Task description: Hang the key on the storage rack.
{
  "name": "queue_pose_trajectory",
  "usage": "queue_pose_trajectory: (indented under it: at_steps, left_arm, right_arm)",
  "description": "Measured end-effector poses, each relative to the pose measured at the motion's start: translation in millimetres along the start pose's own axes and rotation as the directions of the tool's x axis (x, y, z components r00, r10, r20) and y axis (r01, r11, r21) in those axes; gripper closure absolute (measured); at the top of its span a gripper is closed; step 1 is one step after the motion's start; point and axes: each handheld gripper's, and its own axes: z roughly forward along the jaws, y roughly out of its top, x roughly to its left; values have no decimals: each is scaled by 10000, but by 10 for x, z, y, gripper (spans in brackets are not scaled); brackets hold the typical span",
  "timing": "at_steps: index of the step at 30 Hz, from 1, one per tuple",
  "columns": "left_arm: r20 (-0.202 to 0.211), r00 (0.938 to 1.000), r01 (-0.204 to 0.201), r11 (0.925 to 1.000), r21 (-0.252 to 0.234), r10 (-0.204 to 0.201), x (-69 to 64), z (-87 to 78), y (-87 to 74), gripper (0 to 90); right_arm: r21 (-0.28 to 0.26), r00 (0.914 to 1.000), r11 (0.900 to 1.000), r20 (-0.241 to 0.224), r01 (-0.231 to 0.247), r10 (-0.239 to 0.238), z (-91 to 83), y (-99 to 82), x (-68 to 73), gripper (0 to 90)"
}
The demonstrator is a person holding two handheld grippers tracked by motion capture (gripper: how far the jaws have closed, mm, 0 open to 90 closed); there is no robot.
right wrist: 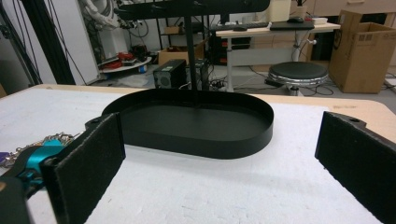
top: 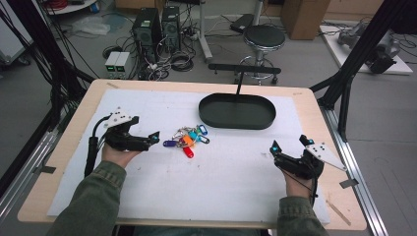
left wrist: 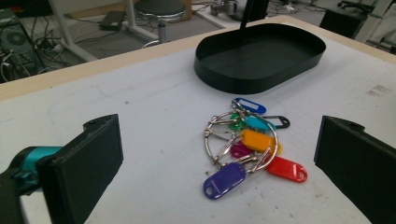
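Both grippers' fingers [left wrist: 84, 168] wide apart

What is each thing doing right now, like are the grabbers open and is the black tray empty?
left gripper: open, empty, jaws pointed at the keys.
right gripper: open, empty, resting low over the white mat.
bunch of keys: lying loose on the white mat, outside the tray.
black tray: upright on the mat, empty.

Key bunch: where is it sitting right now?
In the high view the key bunch lies on the white mat, left of centre, just right of the open left gripper and in front of the black tray, apart from both.
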Motion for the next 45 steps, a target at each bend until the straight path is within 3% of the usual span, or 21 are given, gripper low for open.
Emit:
queue_pose_trajectory:
  at_steps: [6,14,17,20,22,29,33,36,42,45]
  left_arm:
    - [399,9990,-223,9993,291,211,-90,183,49,17]
    - [768,9967,-339,9934,1098,255,-168,428,33,17]
    - [1003,9929,-791,9855,1503,644,-242,541,60,17]
    - [1153,9906,-916,9835,1559,740,-304,642,79,17]
    - [1275,9886,-1022,9784,1796,799,-329,721,79,17]
    - [1657,9834,-1101,9687,2224,738,-387,892,89,17]
    - [1827,9795,-1300,9587,2532,846,-427,968,82,19]
    - [2199,9722,-1454,9429,2996,800,-460,1082,78,21]
    - [2320,9707,-1382,9355,3253,627,-438,1173,87,58]
    - [2379,9684,-1548,9271,3412,742,-440,1188,93,71]
  right_arm:
    - [21,10000,10000,3,43,-43,7,-2,-3,4]
    - [51,10000,10000,-1,-35,35,-6,-2,-6,4]
    - [25,10000,10000,-37,33,-33,2,-3,-8,4]
    - [26,10000,10000,-55,3,-2,-1,-3,-7,5]
    - [51,10000,10000,-44,-27,27,-5,-2,-9,4]
    - [85,10000,10000,-38,-40,40,-9,-5,-13,4]
    - [65,10000,10000,-55,-15,15,-6,-5,-11,5]
    - [78,10000,10000,-64,26,-26,0,-7,-15,4]
    - [88,10000,10000,-91,25,-25,-5,-6,-14,4]
    - [80,9999,10000,-101,43,-42,-4,-7,-24,4]
